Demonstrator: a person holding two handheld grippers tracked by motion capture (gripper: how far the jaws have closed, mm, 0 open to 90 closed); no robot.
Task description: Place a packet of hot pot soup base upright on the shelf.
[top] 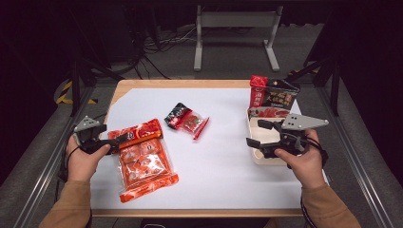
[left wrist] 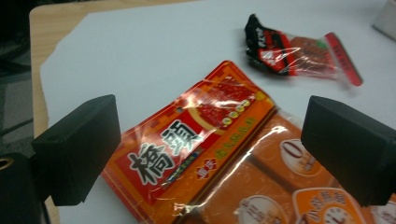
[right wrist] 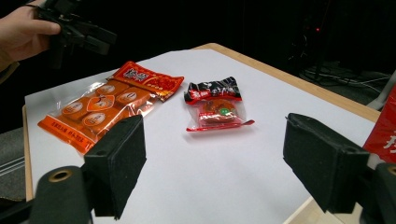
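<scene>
A large orange snack packet (top: 145, 159) lies flat at the left of the white sheet. My left gripper (top: 114, 142) stands open at its top left corner, and in the left gripper view the jaws (left wrist: 212, 140) straddle the packet's red header (left wrist: 196, 144) without closing on it. A small red and black packet (top: 186, 119) lies near the middle. My right gripper (top: 257, 134) hangs open over the white tray (top: 260, 157) with nothing between its jaws. The right gripper view (right wrist: 219, 158) faces the small packet (right wrist: 217, 105) and the orange packet (right wrist: 107, 102).
A red and black bag (top: 273, 97) stands upright at the tray's far end, its edge (right wrist: 385, 130) close to my right jaw. The white sheet (top: 223, 156) covers the wooden table (top: 166, 84). The other hand's gripper (right wrist: 77, 30) shows far left. Dark floor and a metal stand lie beyond.
</scene>
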